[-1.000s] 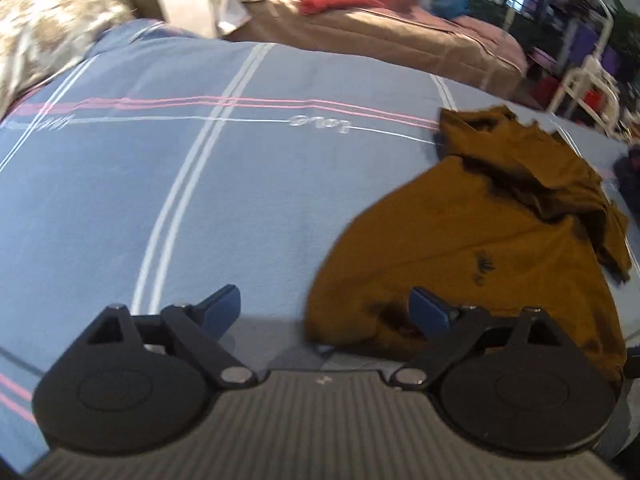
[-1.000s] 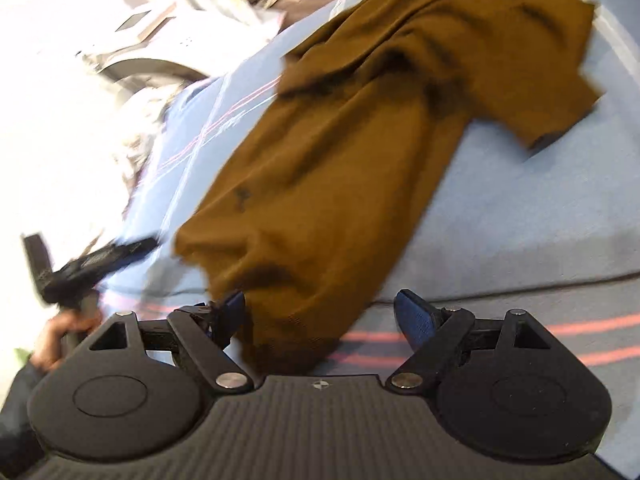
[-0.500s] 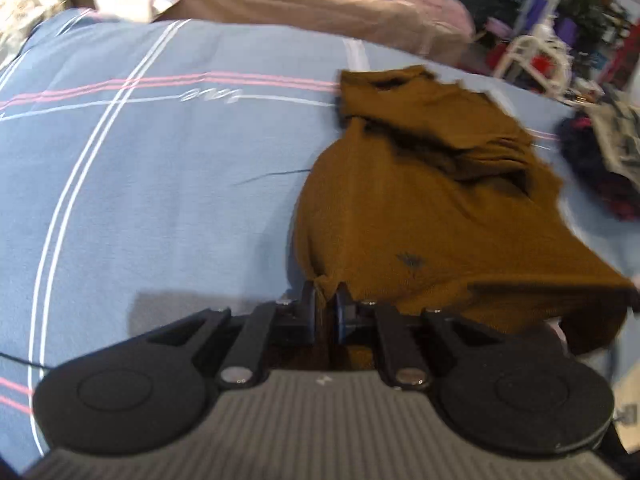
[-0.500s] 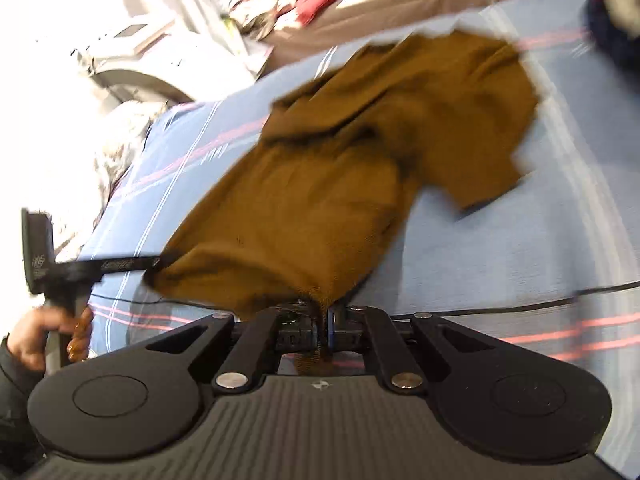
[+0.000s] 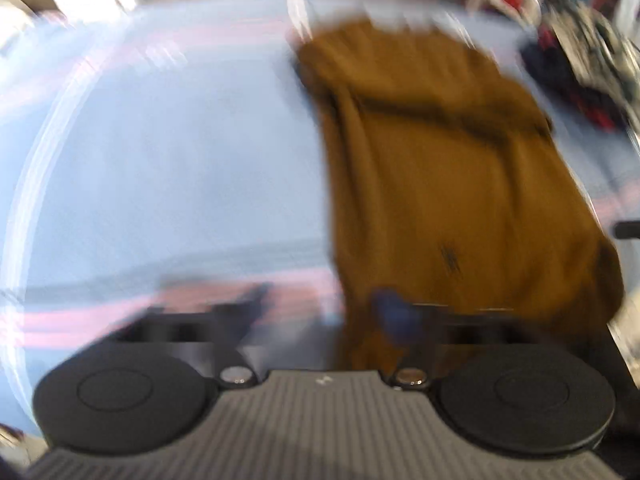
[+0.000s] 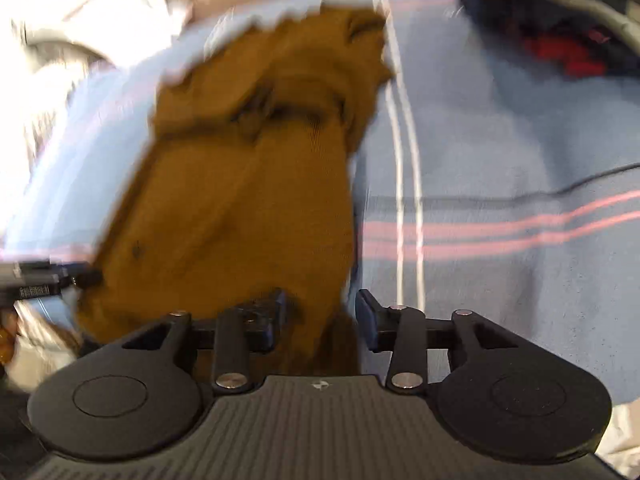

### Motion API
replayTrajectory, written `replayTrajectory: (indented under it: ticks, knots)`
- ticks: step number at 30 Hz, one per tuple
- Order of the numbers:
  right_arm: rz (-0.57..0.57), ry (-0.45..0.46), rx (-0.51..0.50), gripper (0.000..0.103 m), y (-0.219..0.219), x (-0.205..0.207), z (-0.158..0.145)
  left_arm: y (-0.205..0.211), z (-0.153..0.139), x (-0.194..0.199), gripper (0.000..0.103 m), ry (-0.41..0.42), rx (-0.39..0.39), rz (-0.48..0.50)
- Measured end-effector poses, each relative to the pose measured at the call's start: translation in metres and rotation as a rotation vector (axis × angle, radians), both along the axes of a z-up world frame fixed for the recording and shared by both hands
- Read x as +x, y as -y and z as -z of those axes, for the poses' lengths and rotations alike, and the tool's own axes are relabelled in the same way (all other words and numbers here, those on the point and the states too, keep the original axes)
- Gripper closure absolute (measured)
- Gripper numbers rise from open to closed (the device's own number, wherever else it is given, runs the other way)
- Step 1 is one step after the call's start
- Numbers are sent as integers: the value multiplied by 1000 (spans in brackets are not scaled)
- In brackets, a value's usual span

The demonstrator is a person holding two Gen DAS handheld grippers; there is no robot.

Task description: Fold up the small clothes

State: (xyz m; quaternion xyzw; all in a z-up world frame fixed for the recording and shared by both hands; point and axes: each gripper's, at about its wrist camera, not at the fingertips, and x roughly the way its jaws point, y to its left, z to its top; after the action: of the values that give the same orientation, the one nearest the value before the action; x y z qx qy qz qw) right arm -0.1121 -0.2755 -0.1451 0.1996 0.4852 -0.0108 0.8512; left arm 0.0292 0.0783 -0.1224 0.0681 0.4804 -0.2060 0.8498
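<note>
- On the bed [image 6: 500, 152], over its blue striped cover, the brown shirt [image 6: 248, 184] lay stretched out lengthwise, its near hem just in front of both grippers and its far end bunched in creases.
- The left gripper [image 5: 324, 308] had just been opening; its jaws stood spread, with the hem's left corner loose between them.
- The right gripper [image 6: 320, 312] had also just been opening (the right corner lay between its jaws, not pinched).
- The shirt looked light, soft and limp; I judged it would sag and wrinkle, so a corner or hem edge was the best hold.

Bedroom, striped blue bedsheet [image 6: 500, 152], clothes pile [image 6: 560, 52]
</note>
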Motion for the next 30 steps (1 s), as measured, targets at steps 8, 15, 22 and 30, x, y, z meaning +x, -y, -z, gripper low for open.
replayTrajectory:
  ticks: [8, 15, 22, 30]
  knots:
    - [127, 287, -103, 0, 46, 96, -35, 37, -27, 139, 0, 219, -91, -129]
    - [120, 194, -301, 7, 42, 210, 13, 118, 50, 249, 7, 29, 41, -61]
    - [62, 124, -324, 99, 50, 226, 28, 136, 44, 250, 98, 107, 13, -36]
    - [90, 354, -553, 100, 43, 303, -58, 61, -20, 308, 100, 321, 145, -249]
